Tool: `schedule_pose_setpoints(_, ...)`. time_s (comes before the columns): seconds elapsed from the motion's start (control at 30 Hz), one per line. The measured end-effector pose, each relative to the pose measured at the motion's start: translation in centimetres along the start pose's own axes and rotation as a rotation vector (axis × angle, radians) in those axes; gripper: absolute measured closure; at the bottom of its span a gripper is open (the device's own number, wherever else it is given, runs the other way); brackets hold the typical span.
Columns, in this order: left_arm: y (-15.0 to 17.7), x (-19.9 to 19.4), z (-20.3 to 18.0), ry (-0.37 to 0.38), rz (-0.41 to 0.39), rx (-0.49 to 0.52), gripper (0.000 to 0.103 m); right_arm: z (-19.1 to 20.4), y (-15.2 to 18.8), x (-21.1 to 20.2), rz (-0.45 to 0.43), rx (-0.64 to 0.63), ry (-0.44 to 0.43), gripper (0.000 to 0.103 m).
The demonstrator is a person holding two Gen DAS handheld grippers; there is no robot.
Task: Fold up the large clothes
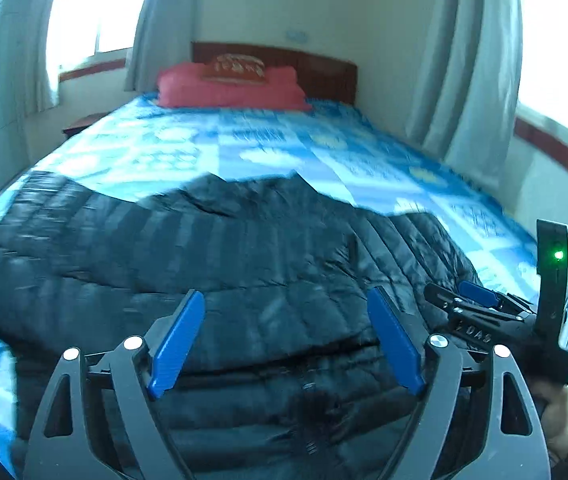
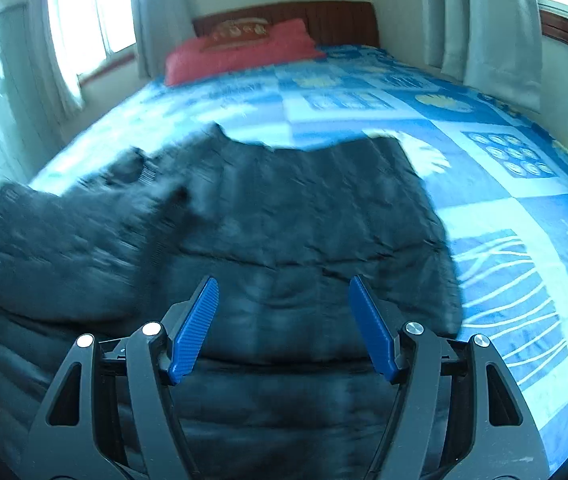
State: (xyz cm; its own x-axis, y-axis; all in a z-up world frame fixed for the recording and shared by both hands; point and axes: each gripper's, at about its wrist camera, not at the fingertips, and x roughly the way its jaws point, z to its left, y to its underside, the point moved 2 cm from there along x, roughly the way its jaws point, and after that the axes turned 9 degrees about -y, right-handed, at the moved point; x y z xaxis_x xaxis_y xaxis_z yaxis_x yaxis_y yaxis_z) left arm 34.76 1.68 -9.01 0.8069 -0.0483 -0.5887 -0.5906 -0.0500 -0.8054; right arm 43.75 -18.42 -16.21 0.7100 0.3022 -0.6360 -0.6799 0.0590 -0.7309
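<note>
While spread flat on the blue patterned bedspread (image 2: 484,208), the dark quilted jacket (image 2: 284,220) showed stitched channels; "DAS" was legible on the right gripper (image 1: 472,300). Left gripper (image 1: 292,340) and right gripper both gaped, empty.

Daylight glared through windows (image 1: 96,12) far beyond the tongs; both fisheye views were motion-blurred, bluish, and edge-warped.

Black quilted jacket (image 1: 204,264); blue-and-white patterned bedspread (image 1: 284,144).
</note>
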Motion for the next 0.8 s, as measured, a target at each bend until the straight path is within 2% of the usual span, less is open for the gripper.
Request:
schedule_pose_setpoints(0.07,-0.1,-1.1,2.5,-0.028,-0.014,-0.031,0.018,1.8,-0.6,0.6,0.009,-0.007,-0.035,0.029)
schedule_pose_setpoints(0.23,0.1,-2.4,9.1,-0.008,-0.011,-0.166,0.018,4.7,-1.3,4.6,0.095,0.045,-0.132,0.028)
schedule_pose_setpoints(0.3,0.3,-2.6,11.5,-0.027,-0.007,-0.216,0.018,5.2,-1.1,6.5,0.137,0.074,-0.136,0.030)
schedule_pose_setpoints(0.33,0.4,-2.7,12.5,-0.040,-0.006,-0.234,0.018,5.4,-0.9,7.1,0.149,0.082,-0.138,0.036)
schedule_pose_setpoints(0.37,0.4,-2.7,13.7,-0.059,-0.004,-0.249,0.018,5.7,-0.8,7.7,0.162,0.084,-0.148,0.064)
schedule_pose_setpoints(0.4,0.4,-2.8,14.5,-0.070,-0.003,-0.257,0.018,5.9,-0.9,7.8,0.170,0.087,-0.157,0.076)
schedule_pose_setpoints(0.47,0.4,-3.0,16.0,-0.082,-0.006,-0.280,0.018,5.8,-1.3,6.9,0.142,0.094,-0.181,0.082)
schedule_pose_setpoints(0.6,0.0,-3.0,17.5,-0.055,-0.015,-0.298,0.018,4.4,-2.8,3.8,0.059,0.075,-0.150,0.083)
schedule_pose_setpoints(0.7,-0.4,-2.6,16.9,-0.073,-0.015,-0.267,0.018,1.7,-3.3,2.0,0.018,0.046,-0.030,0.083)
schedule_pose_setpoints(0.77,-0.6,-2.3,16.3,-0.025,-0.014,-0.262,0.018,-0.4,-3.3,2.0,0.036,0.064,0.001,0.083)
schedule_pose_setpoints(0.8,-0.6,-2.1,16.2,-0.030,-0.016,-0.262,0.018,-1.5,-3.1,2.2,0.054,0.082,0.008,0.083)
